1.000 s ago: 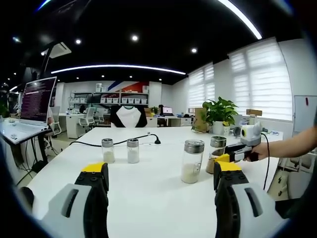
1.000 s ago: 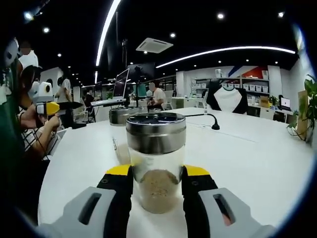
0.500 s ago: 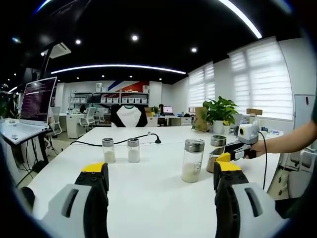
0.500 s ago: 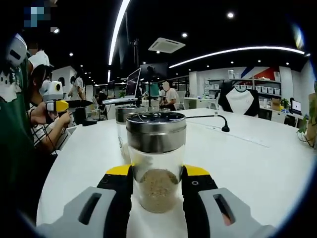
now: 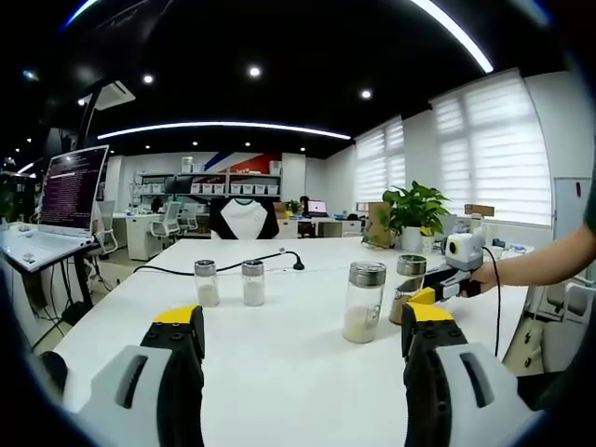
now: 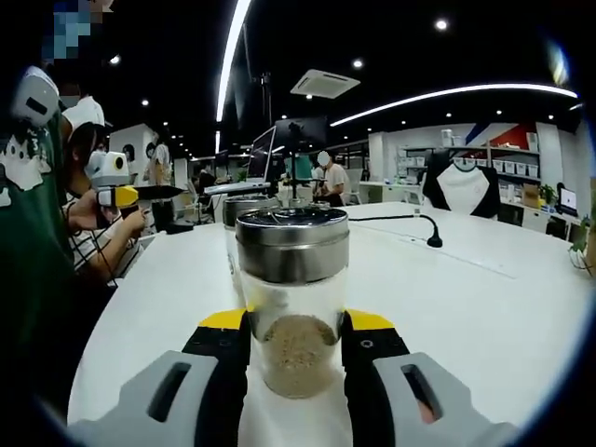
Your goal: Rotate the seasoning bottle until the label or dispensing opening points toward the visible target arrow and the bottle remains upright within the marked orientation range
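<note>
A glass seasoning bottle (image 6: 293, 307) with a steel lid and brown powder stands upright on the white table (image 6: 466, 307). My right gripper (image 6: 296, 328) is shut on it, with a yellow-tipped jaw pressed to each side. In the left gripper view the same bottle (image 5: 408, 284) stands at the right with the right gripper (image 5: 445, 277) on it, held by a person's hand. My left gripper (image 5: 303, 321) hangs open over the table, well short of the bottles. Its fingers (image 5: 177, 321) hold nothing.
A taller jar of white grains (image 5: 363, 301) stands just left of the held bottle, and shows behind it as a jar (image 6: 244, 223). Two small shakers (image 5: 229, 282) stand farther left. A black cable (image 5: 223, 265) crosses the far table. A potted plant (image 5: 414, 214) stands beyond.
The right gripper has turned with the bottle still in its jaws, so the room behind has slid rightward in its view. The left gripper view has shifted only slightly.
</note>
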`<state>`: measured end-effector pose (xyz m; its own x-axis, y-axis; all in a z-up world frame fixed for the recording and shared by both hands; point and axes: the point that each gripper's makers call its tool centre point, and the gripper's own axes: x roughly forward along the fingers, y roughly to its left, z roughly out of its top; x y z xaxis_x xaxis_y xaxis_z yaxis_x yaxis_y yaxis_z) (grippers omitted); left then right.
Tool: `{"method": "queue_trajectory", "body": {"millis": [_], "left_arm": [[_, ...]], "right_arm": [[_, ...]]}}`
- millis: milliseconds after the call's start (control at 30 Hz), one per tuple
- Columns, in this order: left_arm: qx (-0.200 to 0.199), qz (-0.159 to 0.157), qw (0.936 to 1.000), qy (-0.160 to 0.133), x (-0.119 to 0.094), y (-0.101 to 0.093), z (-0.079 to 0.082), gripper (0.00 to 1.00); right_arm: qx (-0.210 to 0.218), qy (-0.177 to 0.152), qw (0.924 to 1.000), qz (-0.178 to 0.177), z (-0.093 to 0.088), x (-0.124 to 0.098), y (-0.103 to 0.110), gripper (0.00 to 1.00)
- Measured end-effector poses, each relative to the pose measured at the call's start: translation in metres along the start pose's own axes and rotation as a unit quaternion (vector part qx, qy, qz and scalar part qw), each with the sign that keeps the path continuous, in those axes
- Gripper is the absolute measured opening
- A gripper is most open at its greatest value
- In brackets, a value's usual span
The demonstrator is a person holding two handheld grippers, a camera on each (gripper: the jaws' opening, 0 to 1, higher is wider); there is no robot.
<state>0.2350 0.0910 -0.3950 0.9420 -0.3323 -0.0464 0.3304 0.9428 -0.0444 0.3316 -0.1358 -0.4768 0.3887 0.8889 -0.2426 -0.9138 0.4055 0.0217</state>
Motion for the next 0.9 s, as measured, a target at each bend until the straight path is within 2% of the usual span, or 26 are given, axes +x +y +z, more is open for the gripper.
{"method": "queue_trajectory", "body": {"millis": [467, 900], "left_arm": [[0.002, 0.005, 1.0000, -0.001, 0.0005, 0.0029, 0.0023, 0.92], [0.002, 0.004, 1.0000, 0.001, 0.0030, 0.0023, 0.0015, 0.92]], "right_arm": [[0.002, 0.005, 0.9993, 0.037, -0.0009, 0.0000, -0.0009, 0.37], [0.009, 0.007, 0.9992, 0.038, -0.0017, -0.0010, -0.0016, 0.38]]}}
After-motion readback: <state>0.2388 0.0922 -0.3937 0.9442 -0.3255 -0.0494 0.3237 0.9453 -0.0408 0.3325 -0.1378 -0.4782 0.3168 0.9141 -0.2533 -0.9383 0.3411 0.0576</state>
